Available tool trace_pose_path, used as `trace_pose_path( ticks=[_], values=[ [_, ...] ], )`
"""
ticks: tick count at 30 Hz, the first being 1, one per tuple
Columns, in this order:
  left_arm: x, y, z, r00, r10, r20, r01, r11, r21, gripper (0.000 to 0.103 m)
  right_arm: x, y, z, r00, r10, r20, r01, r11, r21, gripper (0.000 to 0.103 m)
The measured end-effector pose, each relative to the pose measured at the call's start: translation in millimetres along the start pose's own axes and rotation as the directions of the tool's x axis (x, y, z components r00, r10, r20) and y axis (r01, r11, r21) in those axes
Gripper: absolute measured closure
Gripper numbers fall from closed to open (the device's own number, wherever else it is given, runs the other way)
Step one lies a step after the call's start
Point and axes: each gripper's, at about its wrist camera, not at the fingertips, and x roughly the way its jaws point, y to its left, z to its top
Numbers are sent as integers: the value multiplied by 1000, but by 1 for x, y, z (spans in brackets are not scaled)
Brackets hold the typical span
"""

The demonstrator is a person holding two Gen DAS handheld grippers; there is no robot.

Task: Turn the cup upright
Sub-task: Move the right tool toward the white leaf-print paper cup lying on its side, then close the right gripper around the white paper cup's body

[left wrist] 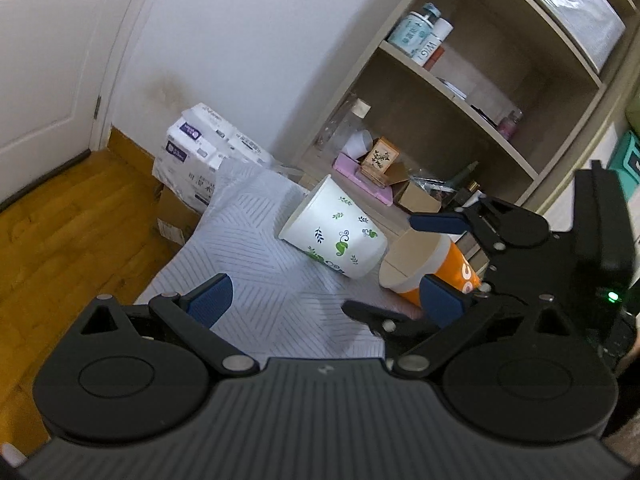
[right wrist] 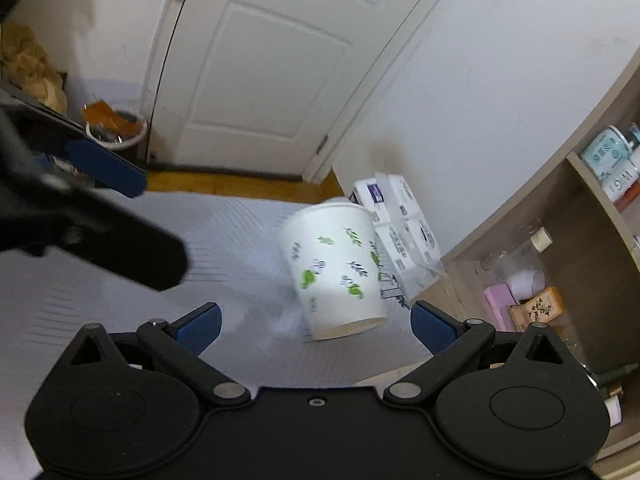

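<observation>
Cup (right wrist: 334,268) of thin white paper with green leaf print, leaning mouth-down and blurring near the far right corner of the striped cloth (right wrist: 100,320); likely weighing almost nothing, sliding easily and denting under pressure, so asking for a soft pinch close to the stiffer rolled rim. Standing spread wide, right gripper (right wrist: 316,326) flanking it with smooth blue pads (right wrist: 200,326), seemingly not touching. Likewise gaping and holding nothing, left gripper (left wrist: 326,302) hovering over the cloth.

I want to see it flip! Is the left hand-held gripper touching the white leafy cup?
Apart. In the right wrist view, bare striped cloth shows between the left hand-held gripper and the tilted white cup.
</observation>
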Motion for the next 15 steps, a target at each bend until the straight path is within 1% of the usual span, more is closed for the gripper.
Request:
trace_pose_path(
  ticks=[1, 3, 6, 9, 11, 12, 15],
  values=[
    [0, 2, 0, 1000, -6, 0, 6, 1000, -10, 2, 4, -2, 2, 1000, 2, -7, -3, 1000, -7, 6],
    [1, 5, -1, 1000, -12, -1, 12, 1000, -24, 2, 14, -6, 6, 1000, 17, -26, -18, 1000, -12, 12],
    [3, 8, 0, 1000, -6, -4, 6, 999, -42, 2, 22, -10, 9, 999, 35, -41, -35, 999, -2, 12],
    [5, 10, 2, 1000, -12, -14, 11, 998, -56, 2, 32, -14, 11, 997, 43, -59, -44, 999, -16, 13],
    [5, 11, 2, 1000, -13, -14, 12, 998, -60, 2, 36, -16, 13, 996, 54, -75, -56, 998, -17, 21],
    [5, 11, 2, 1000, -16, -14, 15, 998, -63, 2, 41, -19, 13, 994, 58, -92, -59, 998, -9, 24],
    [3, 13, 0, 1000, -24, -13, 23, 997, -75, 2, 42, -21, 14, 994, 41, -99, -40, 999, 11, 41]
  ],
)
